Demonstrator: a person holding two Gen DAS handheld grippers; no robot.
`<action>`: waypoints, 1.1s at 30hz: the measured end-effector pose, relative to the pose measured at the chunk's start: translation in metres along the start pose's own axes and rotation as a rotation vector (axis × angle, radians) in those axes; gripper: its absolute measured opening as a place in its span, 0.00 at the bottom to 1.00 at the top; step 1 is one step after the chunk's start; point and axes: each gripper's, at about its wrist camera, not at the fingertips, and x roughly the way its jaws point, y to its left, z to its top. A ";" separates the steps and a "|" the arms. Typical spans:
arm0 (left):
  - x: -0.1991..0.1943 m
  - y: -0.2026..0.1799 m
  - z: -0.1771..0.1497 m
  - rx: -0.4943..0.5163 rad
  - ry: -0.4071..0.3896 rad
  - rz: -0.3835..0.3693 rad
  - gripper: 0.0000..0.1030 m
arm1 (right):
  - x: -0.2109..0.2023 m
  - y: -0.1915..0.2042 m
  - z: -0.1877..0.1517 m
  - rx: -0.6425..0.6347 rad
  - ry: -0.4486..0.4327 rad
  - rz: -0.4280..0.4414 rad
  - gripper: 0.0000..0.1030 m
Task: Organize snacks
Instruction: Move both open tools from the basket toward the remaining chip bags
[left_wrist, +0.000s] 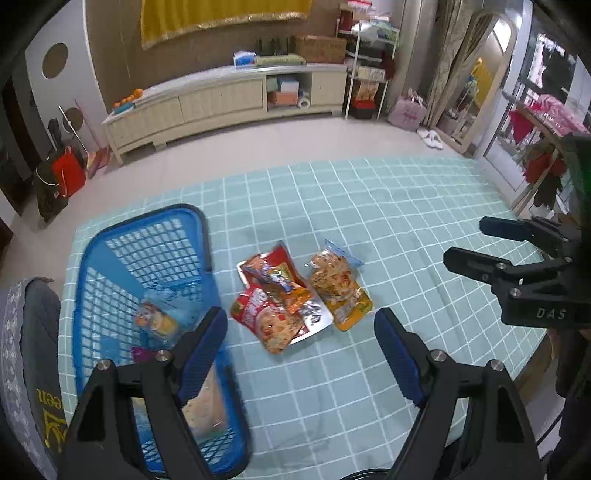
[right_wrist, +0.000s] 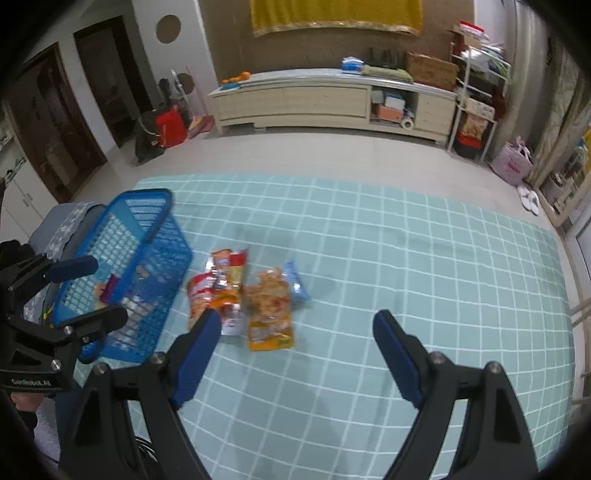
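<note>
Lying in a loose heap on the checked cloth (left_wrist: 369, 206), three snack packs sit just right of the blue basket (left_wrist: 199, 236): a red pack (left_wrist: 266, 325), an orange pack (left_wrist: 284, 277) partly over it, and a yellow pack (left_wrist: 340, 288) touching their right side. The basket holds at least two more packs (left_wrist: 159, 317); one near its front end is blurred. The left gripper (left_wrist: 301, 328) hangs above the heap's near edge, fingers spread, nothing between them. The right gripper (right_wrist: 297, 328) hovers just right of the heap, also spread and empty. To the right the cloth lies bare up to the table edge. Beyond are tiled floor, a long cabinet (right_wrist: 295, 99) and a shelf rack (right_wrist: 476, 92).
</note>
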 end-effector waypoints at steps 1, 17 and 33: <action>0.004 -0.003 0.003 0.001 -0.002 0.010 0.78 | 0.003 -0.006 0.000 0.011 0.004 0.006 0.85; 0.094 -0.028 0.019 -0.107 0.091 0.123 0.60 | 0.068 -0.040 0.005 0.052 0.092 0.002 0.85; 0.158 0.003 0.008 -0.213 0.152 0.227 0.43 | 0.114 -0.047 -0.005 0.056 0.104 0.031 0.85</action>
